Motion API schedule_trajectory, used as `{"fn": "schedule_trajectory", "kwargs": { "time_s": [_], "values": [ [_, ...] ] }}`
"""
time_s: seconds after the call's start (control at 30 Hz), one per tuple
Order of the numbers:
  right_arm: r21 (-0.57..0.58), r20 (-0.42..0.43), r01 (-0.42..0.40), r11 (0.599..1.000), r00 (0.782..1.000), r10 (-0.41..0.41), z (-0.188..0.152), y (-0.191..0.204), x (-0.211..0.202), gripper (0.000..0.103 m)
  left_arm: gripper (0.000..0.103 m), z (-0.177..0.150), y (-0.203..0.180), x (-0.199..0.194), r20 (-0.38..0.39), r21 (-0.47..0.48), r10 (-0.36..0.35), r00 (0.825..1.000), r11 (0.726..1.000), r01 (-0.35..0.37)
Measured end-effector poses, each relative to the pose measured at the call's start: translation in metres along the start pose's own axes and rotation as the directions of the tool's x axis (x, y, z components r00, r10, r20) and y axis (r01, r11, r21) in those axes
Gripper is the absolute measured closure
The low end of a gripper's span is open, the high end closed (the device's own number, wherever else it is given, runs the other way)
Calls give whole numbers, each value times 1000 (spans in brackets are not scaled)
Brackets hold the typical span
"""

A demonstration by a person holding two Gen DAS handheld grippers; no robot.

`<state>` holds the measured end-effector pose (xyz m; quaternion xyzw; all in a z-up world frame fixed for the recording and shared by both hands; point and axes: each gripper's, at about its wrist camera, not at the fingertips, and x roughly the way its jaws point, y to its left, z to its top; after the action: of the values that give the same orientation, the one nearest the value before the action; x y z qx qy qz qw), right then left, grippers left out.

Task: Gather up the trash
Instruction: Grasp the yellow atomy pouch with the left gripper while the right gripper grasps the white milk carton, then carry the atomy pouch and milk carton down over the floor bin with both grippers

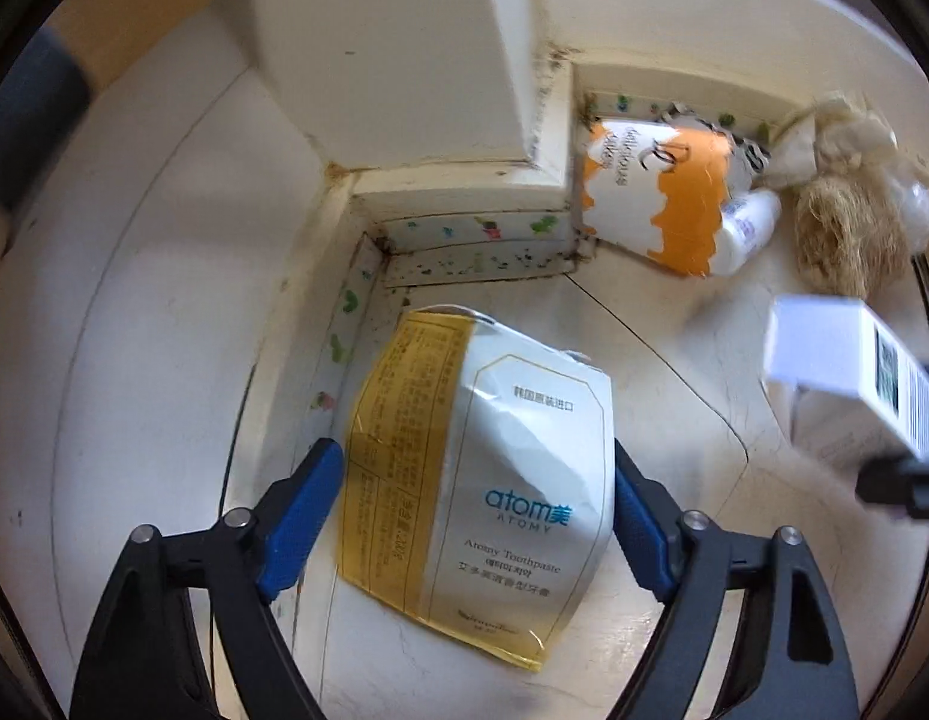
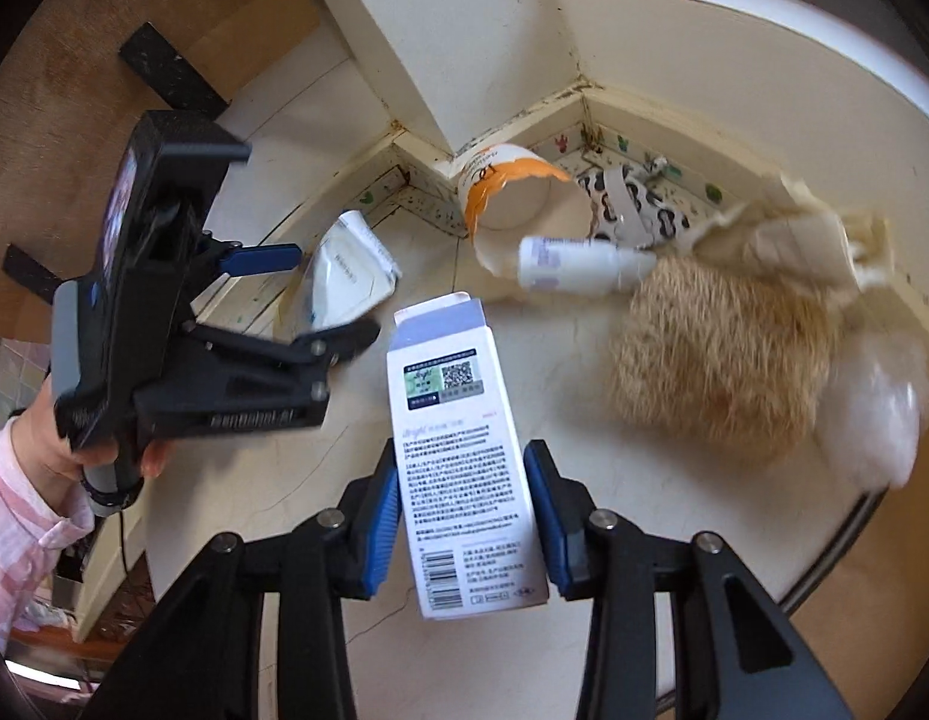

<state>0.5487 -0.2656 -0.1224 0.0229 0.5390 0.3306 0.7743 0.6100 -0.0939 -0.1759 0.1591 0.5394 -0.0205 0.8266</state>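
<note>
Presently itemised, on a cream tabletop (image 1: 674, 360) set against a wall corner; left hand-held gripper (image 1: 479, 480): blue pads spread wide, one at each side edge of a flattened white-and-gold toothpaste carton (image 1: 482, 480) printed "atomy", which lies on the tabletop near the corner trim; whether the pads press it cannot be told; right hand-held gripper (image 2: 464, 516): blue pads closed against both long sides of a tall white box (image 2: 458, 450) bearing a QR code, barcode and small print, box upright between the fingers, its open purple flap at the far end; further back, an orange-and-white paper cup (image 2: 512, 204) on its side in the corner, mouth facing the right wrist camera; a small white bottle (image 2: 578, 264) lying at the cup's mouth; black-and-white patterned paper scraps (image 2: 620, 210) behind the bottle; a tan fibrous bundle (image 2: 716, 354) beside crumpled cream paper (image 2: 806, 240); a blurred white wad (image 2: 878, 414) at the far right.
</note>
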Motion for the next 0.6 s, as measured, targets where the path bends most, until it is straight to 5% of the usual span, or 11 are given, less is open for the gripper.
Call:
{"fn": "schedule_trajectory", "kwargs": {
  "time_s": [0.07, 0.17, 0.6],
  "values": [
    [10, 4, -4, 1000, 1000, 4, -8, 1, -4, 63, 79, -1, 3, 0, -4, -16, 13, 1000, 1000, -13],
    [24, 9, -9, 1000, 1000, 9, -20, 4, -9, 64, 96, -6, 10, -3, -4, -54, 24, 1000, 998, -25],
    [59, 81, 11, 998, 997, -16, -61, 48, -46, 64, 102, -74, 1, -66, 43, -70, -34, 998, 997, 37]
  ]
}}
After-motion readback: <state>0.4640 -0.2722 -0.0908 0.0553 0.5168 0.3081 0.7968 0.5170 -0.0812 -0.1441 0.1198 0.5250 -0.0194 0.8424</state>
